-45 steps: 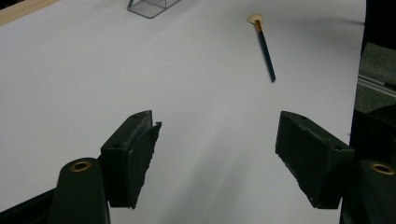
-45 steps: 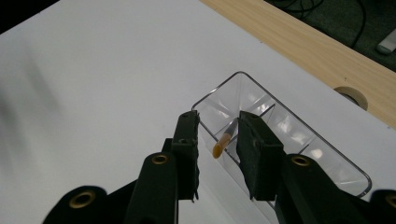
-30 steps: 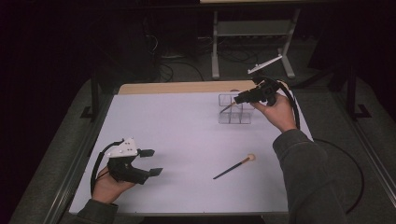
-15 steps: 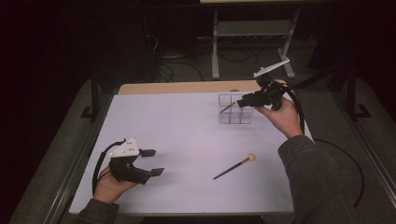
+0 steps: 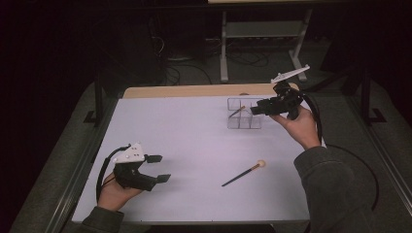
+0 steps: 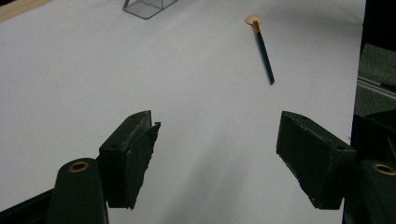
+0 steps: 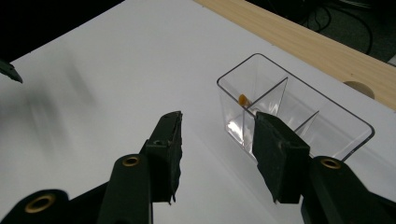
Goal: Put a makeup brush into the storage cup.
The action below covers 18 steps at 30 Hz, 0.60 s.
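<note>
Right claw [image 5: 256, 110] hangs at the clear organizer [image 5: 244, 113] upper right, jaws just easing apart with nothing between them, one brush [image 5: 237, 111] already inside. The loose brush [image 5: 243, 174] lies on the desk [image 5: 184, 131] lower centre, slanting up-right, between the hands; the left claw [image 5: 158, 168], spread and empty, points at it.

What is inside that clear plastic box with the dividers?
The clear plastic divided box holds one brush leaning in its end compartment, with an orange-tan tip showing through the wall. Glare hides its lower end. The other compartments look empty.
</note>
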Each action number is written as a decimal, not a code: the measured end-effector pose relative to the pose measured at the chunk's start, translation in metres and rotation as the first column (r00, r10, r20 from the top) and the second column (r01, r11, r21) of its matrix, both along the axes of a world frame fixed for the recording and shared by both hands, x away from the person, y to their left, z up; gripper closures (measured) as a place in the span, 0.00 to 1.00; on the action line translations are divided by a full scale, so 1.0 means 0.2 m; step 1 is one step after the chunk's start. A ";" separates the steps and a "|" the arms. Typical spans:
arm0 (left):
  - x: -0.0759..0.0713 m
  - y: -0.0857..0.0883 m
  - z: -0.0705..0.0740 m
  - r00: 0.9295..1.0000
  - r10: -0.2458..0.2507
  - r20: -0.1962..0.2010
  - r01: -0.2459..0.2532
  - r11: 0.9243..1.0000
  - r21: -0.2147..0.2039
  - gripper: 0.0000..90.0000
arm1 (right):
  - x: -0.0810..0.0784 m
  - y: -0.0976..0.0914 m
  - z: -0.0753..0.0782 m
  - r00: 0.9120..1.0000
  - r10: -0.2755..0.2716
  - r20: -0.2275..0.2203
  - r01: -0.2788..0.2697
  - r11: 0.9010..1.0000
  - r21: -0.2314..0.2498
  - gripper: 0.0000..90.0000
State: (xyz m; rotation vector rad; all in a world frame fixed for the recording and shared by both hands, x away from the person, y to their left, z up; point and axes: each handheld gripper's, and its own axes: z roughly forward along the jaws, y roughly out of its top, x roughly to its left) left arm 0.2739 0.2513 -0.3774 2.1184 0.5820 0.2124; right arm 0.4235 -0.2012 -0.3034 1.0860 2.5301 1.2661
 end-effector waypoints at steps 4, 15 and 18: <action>0.00 0.01 0.00 1.000 0.003 -0.001 -0.003 1.000 0.000 0.30 | -0.01 -0.01 -0.02 1.000 0.005 0.003 -0.005 1.000 0.001 0.55; 0.00 0.02 0.00 1.000 0.016 0.003 -0.016 1.000 -0.009 0.30 | -0.05 -0.05 -0.05 1.000 0.009 -0.003 -0.009 1.000 0.025 0.51; 0.01 0.02 0.00 1.000 0.016 0.001 -0.016 1.000 -0.005 0.30 | -0.07 -0.06 -0.06 1.000 0.013 -0.007 -0.013 0.999 0.032 0.52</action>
